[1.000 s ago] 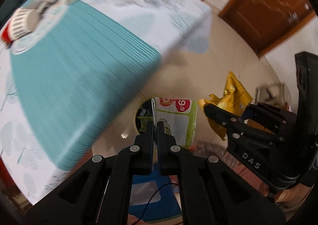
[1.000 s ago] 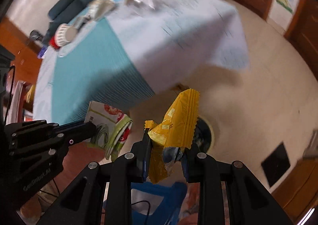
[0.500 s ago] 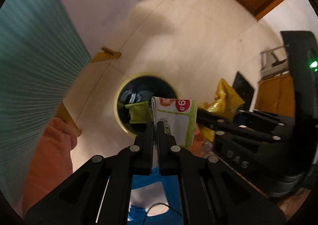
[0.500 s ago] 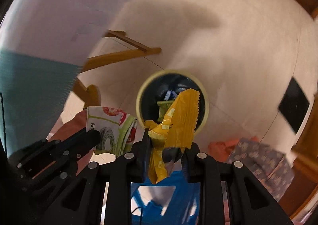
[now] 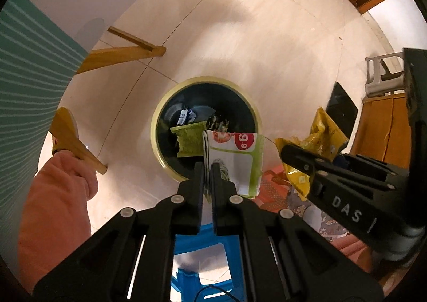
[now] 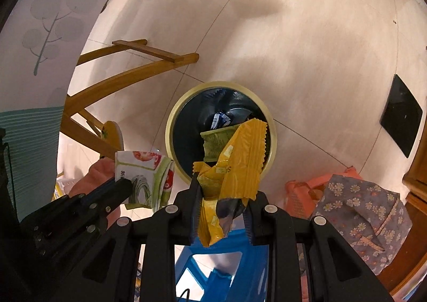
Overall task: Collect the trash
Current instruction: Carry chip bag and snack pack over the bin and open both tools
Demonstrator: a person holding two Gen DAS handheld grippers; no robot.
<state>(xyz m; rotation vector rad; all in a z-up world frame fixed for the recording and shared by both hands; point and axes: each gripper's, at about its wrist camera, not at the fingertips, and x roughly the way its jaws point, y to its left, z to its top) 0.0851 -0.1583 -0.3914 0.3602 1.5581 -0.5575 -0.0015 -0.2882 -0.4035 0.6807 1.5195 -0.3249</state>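
Observation:
My left gripper [image 5: 207, 168] is shut on a white-and-green wrapper [image 5: 234, 158] with a red price circle. It hangs over the near rim of a round bin [image 5: 160, 112] with a pale yellow rim and a dark inside. My right gripper [image 6: 221, 192] is shut on a crumpled yellow snack bag [image 6: 234, 160], held above the same bin [image 6: 271, 126]. A green packet [image 5: 190, 140] and other wrappers lie in the bin. From the right wrist, the left gripper [image 6: 125, 184] and its wrapper [image 6: 144, 176] show at the left. The right gripper [image 5: 287, 150] with its yellow bag [image 5: 323, 136] shows from the left wrist.
The bin stands on pale floor beside wooden table legs [image 6: 128, 80] under a hanging white-and-teal cloth [image 5: 29, 80]. A blue plastic stool [image 5: 197, 270] is below the grippers. A person's orange sleeve [image 5: 53, 211] is at the left, flowered fabric [image 6: 360, 211] at the right, a black square [image 6: 400, 126] on the floor.
Both grippers have come down from tabletop height to just over the bin, each still holding its wrapper. The table top has left the views and the bin looms larger.

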